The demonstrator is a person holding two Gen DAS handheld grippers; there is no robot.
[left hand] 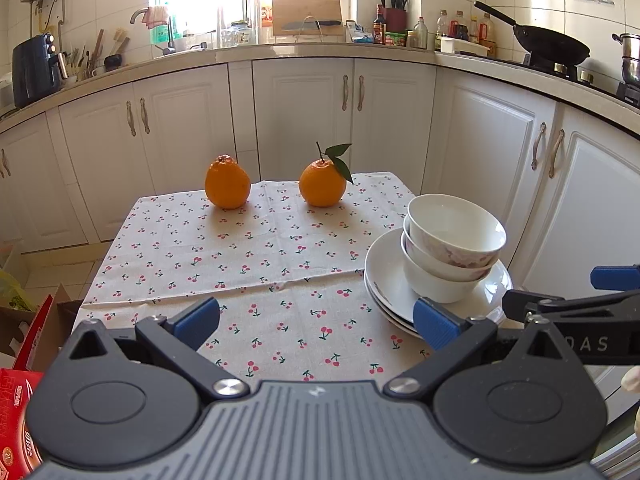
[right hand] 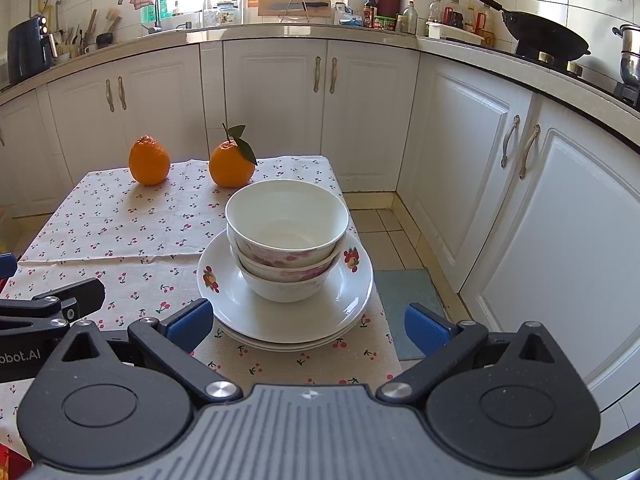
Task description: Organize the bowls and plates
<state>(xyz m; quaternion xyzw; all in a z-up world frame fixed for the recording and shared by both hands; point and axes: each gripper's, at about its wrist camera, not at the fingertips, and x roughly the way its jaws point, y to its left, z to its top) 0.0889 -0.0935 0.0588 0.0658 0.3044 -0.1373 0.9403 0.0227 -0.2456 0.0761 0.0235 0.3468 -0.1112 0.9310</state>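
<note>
Three nested bowls [right hand: 286,236] are stacked on plates [right hand: 280,312] at the surface [right hand: 120,248] edge, right of the oranges [right hand: 232,164]. Both tongs, left [left hand: 316,320] and right [right hand: 308,320], are spread, empty; the stack could be toppled floorward if nudged.

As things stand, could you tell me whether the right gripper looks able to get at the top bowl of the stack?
Probably yes: the right gripper is open and empty, facing the top bowl, with nothing between them but the plates' near rim.
</note>
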